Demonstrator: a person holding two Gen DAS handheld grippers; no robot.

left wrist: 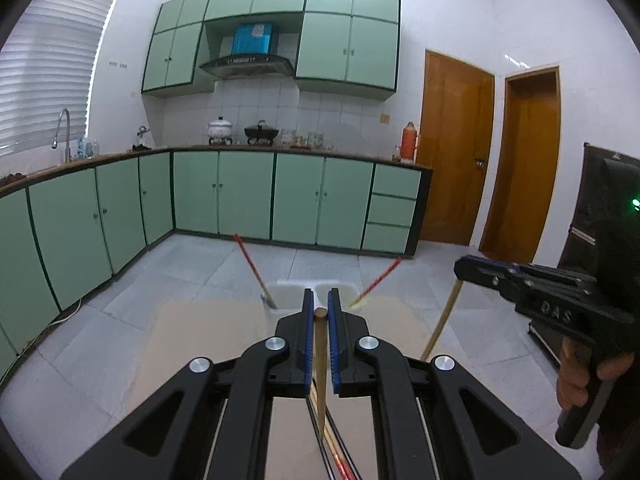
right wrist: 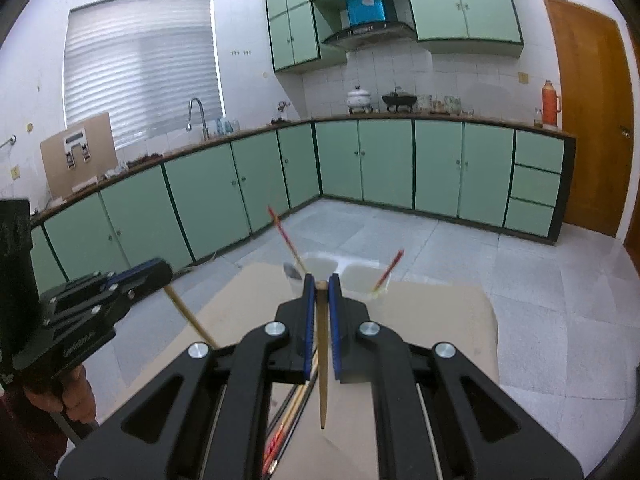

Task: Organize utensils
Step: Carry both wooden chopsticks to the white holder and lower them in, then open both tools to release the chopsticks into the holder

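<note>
Both pinching a wooden chopstick each, left gripper point(left wrist: 320, 304) and right gripper point(right wrist: 321, 289), just short of the white cups point(right wrist: 320, 266) at the tabletop's point(right wrist: 440, 308) far edge.

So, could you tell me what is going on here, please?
A person holds a gripper in each hand. The left gripper is shut on a wooden chopstick, and the right gripper on another wooden chopstick. Ahead on the table, two white cups each already hold a red utensil.
</note>
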